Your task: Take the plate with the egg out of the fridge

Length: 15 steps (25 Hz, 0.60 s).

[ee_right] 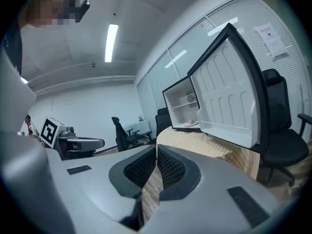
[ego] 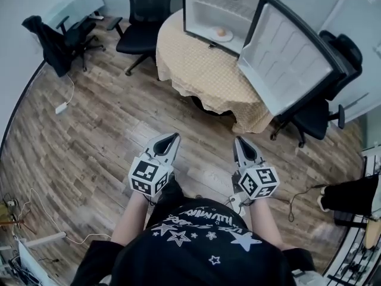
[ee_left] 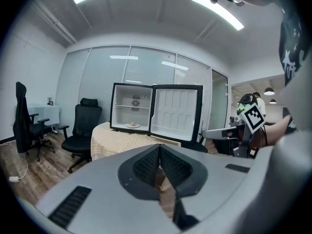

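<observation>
A small fridge (ego: 205, 8) stands open on a round table with a beige cloth (ego: 199, 67). On its bottom shelf lies a white plate (ego: 221, 36) with an egg (ego: 221, 32) on it; the plate (ee_left: 132, 126) and the egg (ee_right: 191, 122) also show small in the gripper views. My left gripper (ego: 172, 138) and right gripper (ego: 240, 142) are held side by side near my body, well short of the table. Both are shut with nothing between the jaws.
The fridge door (ego: 292, 55) swings out to the right over the table edge. Black office chairs stand at the back (ego: 143, 16), left (ego: 62, 37) and right (ego: 324, 109). Cables and a power strip (ego: 61, 107) lie on the wooden floor.
</observation>
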Available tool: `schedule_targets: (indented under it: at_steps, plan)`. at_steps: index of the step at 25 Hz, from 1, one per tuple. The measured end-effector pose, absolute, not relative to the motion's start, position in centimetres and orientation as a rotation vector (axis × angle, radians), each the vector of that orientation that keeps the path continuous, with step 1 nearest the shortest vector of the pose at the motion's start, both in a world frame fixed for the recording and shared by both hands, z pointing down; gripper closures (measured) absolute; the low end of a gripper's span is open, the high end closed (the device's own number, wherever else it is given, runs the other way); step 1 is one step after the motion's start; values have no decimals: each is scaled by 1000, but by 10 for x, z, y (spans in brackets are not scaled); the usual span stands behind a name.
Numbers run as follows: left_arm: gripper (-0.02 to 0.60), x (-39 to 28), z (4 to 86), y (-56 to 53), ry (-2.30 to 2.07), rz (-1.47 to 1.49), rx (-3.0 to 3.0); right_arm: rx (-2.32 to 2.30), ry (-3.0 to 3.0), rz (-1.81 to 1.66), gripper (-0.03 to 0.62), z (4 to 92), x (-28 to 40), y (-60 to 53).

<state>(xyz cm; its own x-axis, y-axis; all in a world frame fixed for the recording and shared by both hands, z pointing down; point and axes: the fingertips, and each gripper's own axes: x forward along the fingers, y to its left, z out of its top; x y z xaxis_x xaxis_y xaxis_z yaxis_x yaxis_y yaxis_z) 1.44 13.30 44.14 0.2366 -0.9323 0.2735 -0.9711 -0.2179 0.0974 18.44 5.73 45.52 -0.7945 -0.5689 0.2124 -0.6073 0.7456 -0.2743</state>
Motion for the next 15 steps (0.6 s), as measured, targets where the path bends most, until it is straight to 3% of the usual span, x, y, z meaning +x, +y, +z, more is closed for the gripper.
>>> schedule_targets:
  at_steps: [15]
  plan:
    - [574, -120, 438, 77, -1776, 201, 2275, 1029, -2780, 550, 568, 459, 57, -5]
